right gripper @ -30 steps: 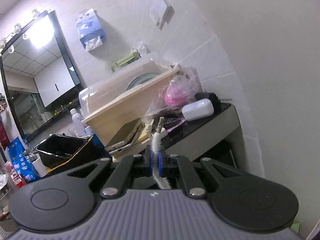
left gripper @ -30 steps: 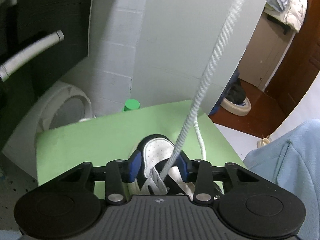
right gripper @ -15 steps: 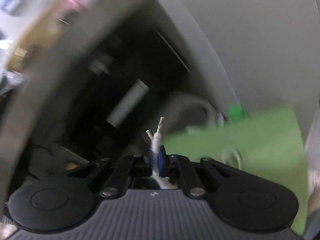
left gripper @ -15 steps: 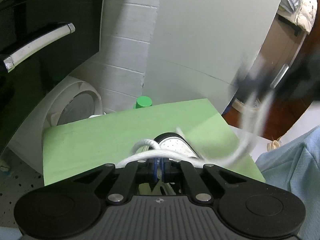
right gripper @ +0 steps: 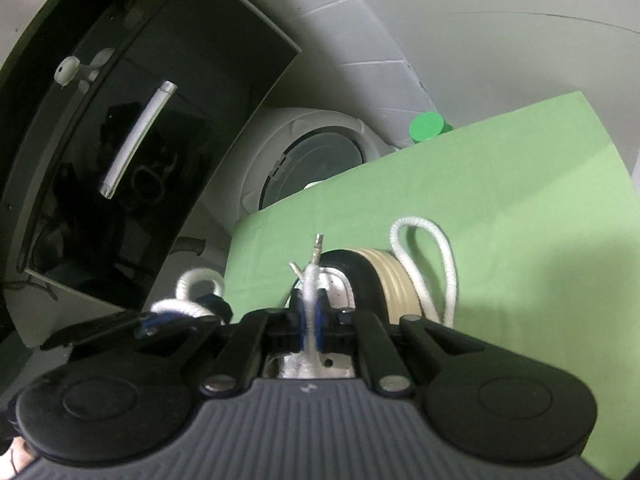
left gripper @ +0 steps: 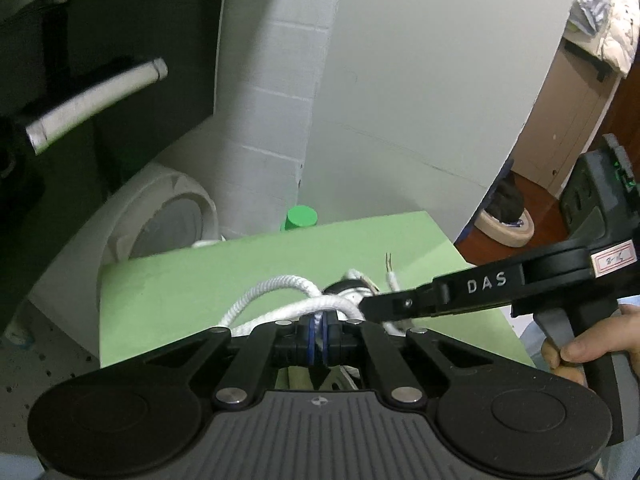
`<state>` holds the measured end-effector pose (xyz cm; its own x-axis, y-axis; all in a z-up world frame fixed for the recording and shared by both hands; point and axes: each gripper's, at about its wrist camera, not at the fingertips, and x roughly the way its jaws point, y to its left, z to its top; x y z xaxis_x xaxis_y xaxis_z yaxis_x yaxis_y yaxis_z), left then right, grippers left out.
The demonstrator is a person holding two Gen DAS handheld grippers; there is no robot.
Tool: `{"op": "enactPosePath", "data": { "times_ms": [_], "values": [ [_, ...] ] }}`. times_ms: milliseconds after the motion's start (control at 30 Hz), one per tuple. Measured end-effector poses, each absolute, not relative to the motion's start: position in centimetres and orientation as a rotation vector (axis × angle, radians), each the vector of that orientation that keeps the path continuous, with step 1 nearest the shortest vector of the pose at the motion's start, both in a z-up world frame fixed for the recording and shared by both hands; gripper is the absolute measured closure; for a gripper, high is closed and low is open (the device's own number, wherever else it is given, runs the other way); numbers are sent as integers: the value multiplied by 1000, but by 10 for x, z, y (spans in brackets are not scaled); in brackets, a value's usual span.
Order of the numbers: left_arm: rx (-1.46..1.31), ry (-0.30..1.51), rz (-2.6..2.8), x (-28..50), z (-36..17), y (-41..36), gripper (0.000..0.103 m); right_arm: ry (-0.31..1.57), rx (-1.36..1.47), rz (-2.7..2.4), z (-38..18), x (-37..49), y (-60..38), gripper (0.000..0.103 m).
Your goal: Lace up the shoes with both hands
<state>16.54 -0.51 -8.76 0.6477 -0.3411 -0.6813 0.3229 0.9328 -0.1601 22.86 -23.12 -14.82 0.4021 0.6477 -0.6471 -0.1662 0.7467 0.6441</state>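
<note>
the left gripper (left gripper: 319, 334) is clamped tight on a thick white lace (left gripper: 280, 286), its blue pads pinching the cord where it loops out over the green board (left gripper: 200, 280). its jaws have just been closing, with the lace between them. the right gripper (right gripper: 308, 322) is pressed together on the two lace ends, whose clear tips (right gripper: 318, 246) stick up just past the pads. in the left view its black fingers reach in from the right, low over the shoe (left gripper: 348, 286), with a hand (left gripper: 592, 344) on the grip. the shoe (right gripper: 360, 276) lies on the green board directly ahead of both grippers, white upper, black toe, tan ribbed sole, mostly hidden behind the fingers. a slack loop of lace (right gripper: 424, 264) stands beside the sole. a green cap (right gripper: 426, 127) sits behind the board's far edge.
</note>
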Motion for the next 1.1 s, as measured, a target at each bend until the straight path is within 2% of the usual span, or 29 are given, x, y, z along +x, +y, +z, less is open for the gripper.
{"op": "enactPosePath", "data": {
  "times_ms": [167,400,467,667,767,833,933,1033,1100],
  "values": [
    [-12,703,-357,159,-71,0,100,1037,537,545,-149,230,-231,100],
    [-118,854,-292,174,-86,22,97,1007,570,539,-129,232,-234,97],
    [-173,864,-284,175,-87,31,94,929,610,572,-104,232,-241,97],
    [-142,865,-269,174,-87,25,93,636,518,616,17,257,-248,97],
    [-97,856,-268,174,-88,21,83,518,387,635,74,270,-240,97],
    [-94,860,-268,174,-89,20,82,489,315,642,98,278,-233,97],
    [-109,892,-258,175,-93,22,82,547,228,640,103,291,-218,96],
    [-135,930,-239,177,-98,27,82,656,182,642,75,298,-204,95],
    [-160,972,-220,180,-104,30,78,735,170,626,47,299,-198,95]
  ]
}}
